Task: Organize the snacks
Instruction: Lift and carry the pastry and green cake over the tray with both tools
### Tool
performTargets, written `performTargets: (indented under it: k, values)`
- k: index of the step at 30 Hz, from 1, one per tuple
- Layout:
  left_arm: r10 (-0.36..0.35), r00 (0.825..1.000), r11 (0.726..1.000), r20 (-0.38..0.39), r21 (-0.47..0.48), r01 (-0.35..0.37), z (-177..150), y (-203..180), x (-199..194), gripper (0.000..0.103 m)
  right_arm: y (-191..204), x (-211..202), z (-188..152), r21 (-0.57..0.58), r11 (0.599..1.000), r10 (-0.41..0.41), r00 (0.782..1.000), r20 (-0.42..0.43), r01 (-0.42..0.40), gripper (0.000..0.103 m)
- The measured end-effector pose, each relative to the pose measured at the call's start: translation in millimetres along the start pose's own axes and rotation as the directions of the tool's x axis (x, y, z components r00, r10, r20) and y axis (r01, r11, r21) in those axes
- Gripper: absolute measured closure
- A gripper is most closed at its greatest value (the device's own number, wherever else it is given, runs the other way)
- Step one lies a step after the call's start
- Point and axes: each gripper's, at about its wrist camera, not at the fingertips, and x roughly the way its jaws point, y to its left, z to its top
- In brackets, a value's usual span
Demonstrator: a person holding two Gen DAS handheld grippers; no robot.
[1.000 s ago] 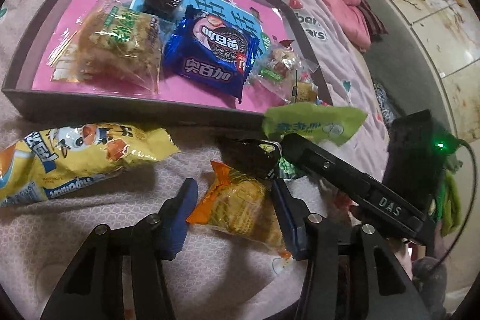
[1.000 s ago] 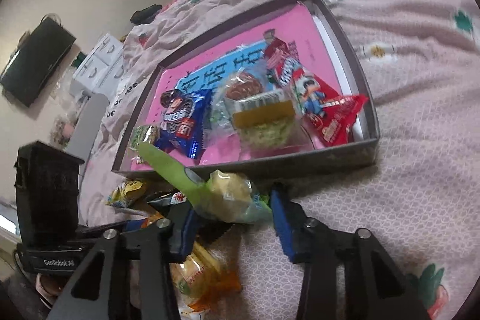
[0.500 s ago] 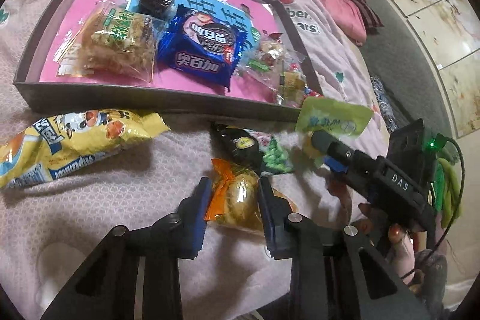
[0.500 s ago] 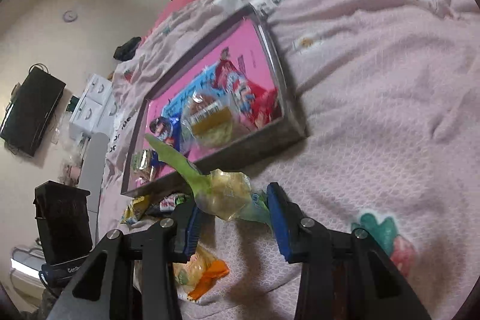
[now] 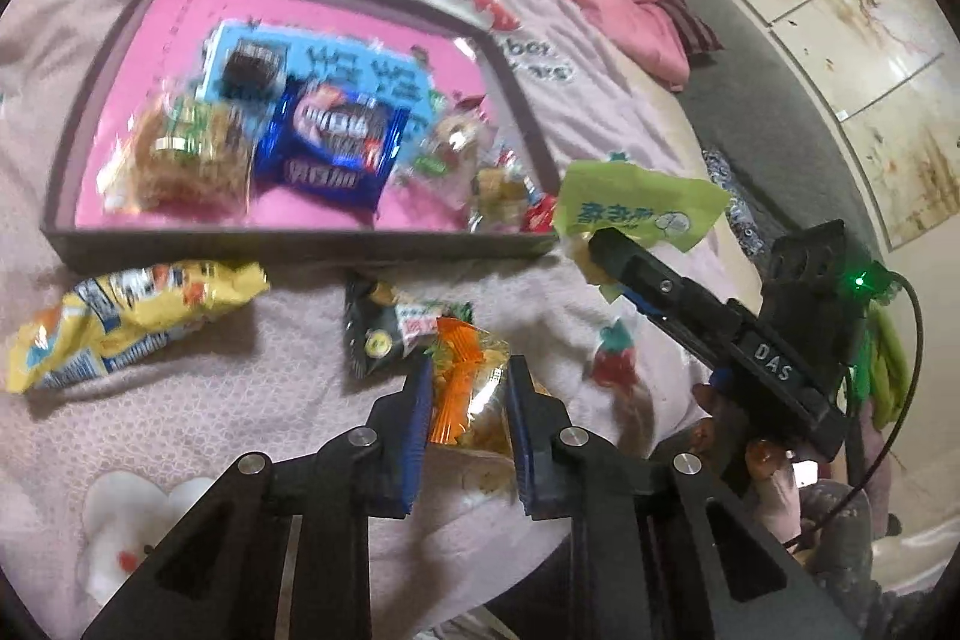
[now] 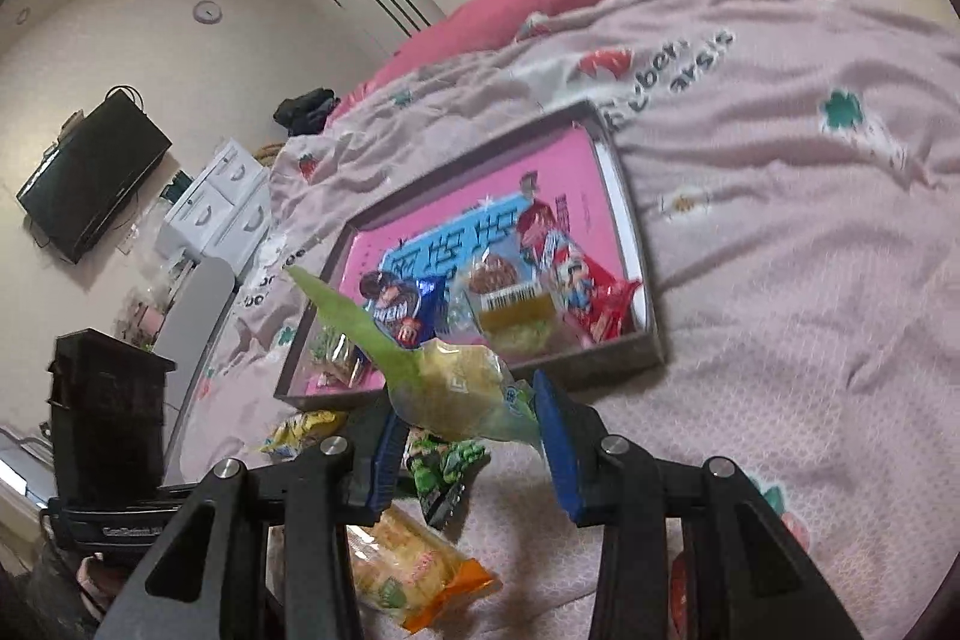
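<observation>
Left wrist: orange snack packet (image 5: 465, 394) pinched between left hand-held gripper (image 5: 468, 403) pads.

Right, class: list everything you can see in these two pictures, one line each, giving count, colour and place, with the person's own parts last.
Shallow cardboard tray: one, grey rim, pink floor, on the bed.
Blue foil biscuit packet: one, in the tray.
Clear-wrapped crispy bar: one, golden, tray's left.
Red snack packets: at least two, tray's right end.
Yellow crinkly bag: one, on the bedspread before the tray.
Black-and-green sachet: one, on the bedspread.
Orange-ended clear cake wrapper: one, in the left claw.
Green-ended pastry wrapper: one, in the right claw.
Pink printed bedspread: one, underneath everything.
Hand: one, on the right claw's handle.
</observation>
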Motion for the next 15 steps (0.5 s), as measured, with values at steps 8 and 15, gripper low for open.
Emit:
performTargets:
  k: [8,15]
  values:
    - [0.043,0.994,0.998,0.104,0.049,-0.048,12.8,-13.8,-27.6,0.079,5.9,-8.9,5.8,-0.031,1.0,0.003,0.999,0.05,-0.001,0.062]
    - [0.065,0.981,0.997,0.181,0.035,-0.072,25.2,-14.2,-49.0,0.079,11.3,-14.3,8.7,-0.054,0.998,0.016,0.997,0.076,-0.012,0.062]
